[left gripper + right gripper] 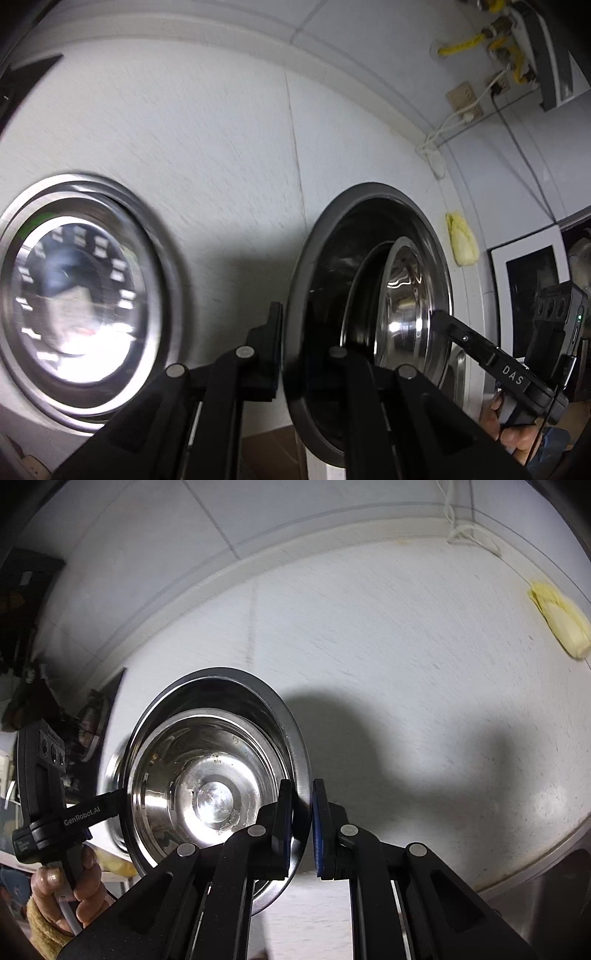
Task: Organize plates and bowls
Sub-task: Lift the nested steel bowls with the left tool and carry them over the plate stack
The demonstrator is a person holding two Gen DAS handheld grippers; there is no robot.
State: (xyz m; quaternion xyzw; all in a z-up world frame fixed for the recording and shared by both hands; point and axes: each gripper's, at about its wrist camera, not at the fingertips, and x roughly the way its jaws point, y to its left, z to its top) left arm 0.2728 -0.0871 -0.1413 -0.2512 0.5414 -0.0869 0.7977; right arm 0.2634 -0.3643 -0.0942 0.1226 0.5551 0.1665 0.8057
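Black linkage arms fill the bottom of both wrist views. Between them, the left tongs (282, 347) are clenched on the rim of a large steel bowl (325, 317), one finger outside the wall and the other hidden inside it. The right tongs (302, 823) appear to straddle the opposite rim of that same bowl (295, 738): the left pad sits inside the rim, while the blue-faced right pad (318, 830) stands slightly off the outer wall, so I judge this grip loose or only just closing.

A smaller steel bowl (207, 786) nests inside the large one, its polished base facing the right wrist camera. The pair is lifted off the white table (406, 664) and tipped on edge, the open mouth turned sideways towards the right tongs and the axis through the bowl centres lying roughly level, not upright. Gripping opposite rims probably keeps the stack from swinging and stops the inner bowl sliding out.

Left of the left tongs, well apart from them, a steel plate (81, 302) lies flat on the table, blurred. Far beyond the right tongs, a pale yellow cloth-like lump (557, 624) rests near the table's edge. Nesting seems done; the stack likely still needs setting down.
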